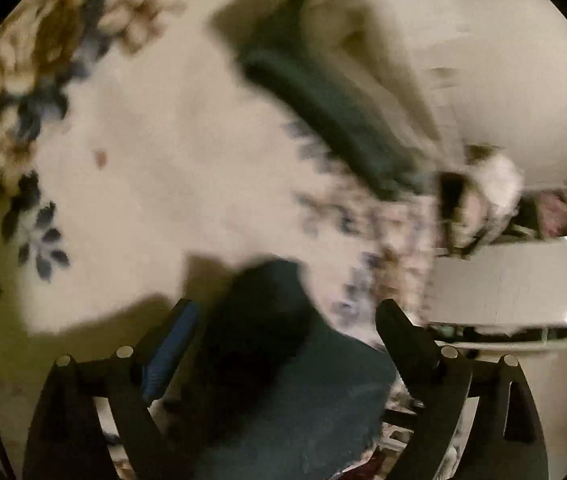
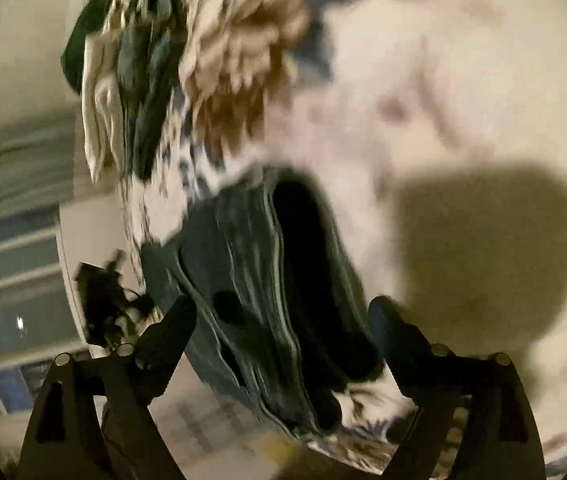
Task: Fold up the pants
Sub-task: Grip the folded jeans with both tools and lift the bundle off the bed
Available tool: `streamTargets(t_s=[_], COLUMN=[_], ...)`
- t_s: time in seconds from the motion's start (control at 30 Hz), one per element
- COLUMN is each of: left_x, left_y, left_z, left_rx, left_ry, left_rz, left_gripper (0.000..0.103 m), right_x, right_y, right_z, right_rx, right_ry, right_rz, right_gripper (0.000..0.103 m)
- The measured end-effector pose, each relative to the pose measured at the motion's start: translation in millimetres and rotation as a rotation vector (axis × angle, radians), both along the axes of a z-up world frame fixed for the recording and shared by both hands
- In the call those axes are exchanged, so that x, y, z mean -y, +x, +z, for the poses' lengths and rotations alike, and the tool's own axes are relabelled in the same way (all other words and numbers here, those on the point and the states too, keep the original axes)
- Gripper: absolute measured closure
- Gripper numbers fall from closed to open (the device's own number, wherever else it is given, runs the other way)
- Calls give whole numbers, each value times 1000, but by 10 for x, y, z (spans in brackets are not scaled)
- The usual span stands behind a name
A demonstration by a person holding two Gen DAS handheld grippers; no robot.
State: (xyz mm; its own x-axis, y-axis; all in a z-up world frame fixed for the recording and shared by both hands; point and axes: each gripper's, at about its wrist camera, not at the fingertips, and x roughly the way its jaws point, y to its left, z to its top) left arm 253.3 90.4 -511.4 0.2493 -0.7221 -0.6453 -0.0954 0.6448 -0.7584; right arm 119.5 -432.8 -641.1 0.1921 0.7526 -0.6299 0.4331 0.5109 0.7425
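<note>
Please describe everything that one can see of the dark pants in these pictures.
The pants are dark teal-green, of a soft fabric as it looks, with long wrinkles. They lie bunched on a pale floral blanket. In the right wrist view a dark opening gapes along one side. The cloth sits between the spread fingers of the right gripper and, in the other view, of the left gripper; whether either touches it cannot be told. Both pictures are blurred, so seams and pockets do not show.

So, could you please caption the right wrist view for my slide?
Open right gripper straddling bunched dark teal pants on a cream floral blanket, motion-blurred.
</note>
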Motion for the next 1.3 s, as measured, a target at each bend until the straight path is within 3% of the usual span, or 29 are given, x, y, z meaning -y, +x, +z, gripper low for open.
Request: streamTargets(t_s=[0.1, 0.17, 0.27, 0.4, 0.5, 0.53, 0.6, 0.63, 0.67, 0.7, 0.73, 0.83, 1.03, 1.17, 1.27, 1.3], left_x=[84, 134, 252, 317, 401, 423, 464, 481, 476, 456, 412, 442, 248, -127, -401, -427], left_y=[-203, -250, -304, -273, -256, -251, -273, -278, -284, -297, -317, -342, -296, -36, 368, 476], left_z=[-5, -179, -547, -584, -547, -514, -375, -326, -257, -212, -183, -79, 201, 310, 152, 35], left_rx=[10, -38, -135, -125, -103, -89, -41, -27, -7, 1, 3, 22, 53, 84, 80, 53], left_ry=[-2, 37, 74, 80, 104, 106, 96, 109, 105, 100, 92, 89, 13, 2, 37, 62], left_rz=[-67, -115, -177, -190, -239, -254, -285, -299, -312, -309, -311, -329, -320, -248, -197, -198], left_gripper=[2, 2, 2, 2, 2, 7, 33, 50, 57, 65, 68, 71, 76, 76, 74, 68], right_x=[-151, -205, -240, -325, -434, -499, -612, -655, -701, -715, -701, -609, -726, -1084, -1389, -1455], right_y=[20, 90, 175, 159, 153, 195, 239, 220, 214, 204, 186, 67, -18, 329, 841, 998], right_z=[-188, -288, -328, -254, -303, -294, -226, -168, -91, -30, 0, 124, 516, 716, 576, 414], right_rx=[-2, -11, -13, 15, 28, 28, 31, 42, 56, 60, 52, 47, 87, 147, 151, 118], right_ry=[18, 69, 81, 72, 31, 17, -33, -67, -102, -137, -158, -193, -167, -128, -77, -53], right_rz=[83, 111, 162, 266, 282, 270, 273, 289, 304, 300, 282, 194, 128, 136, 139, 144], right_gripper=[6, 0, 0, 0, 0, 0, 0, 8, 17, 31, 42, 59, 66, 66, 64, 54])
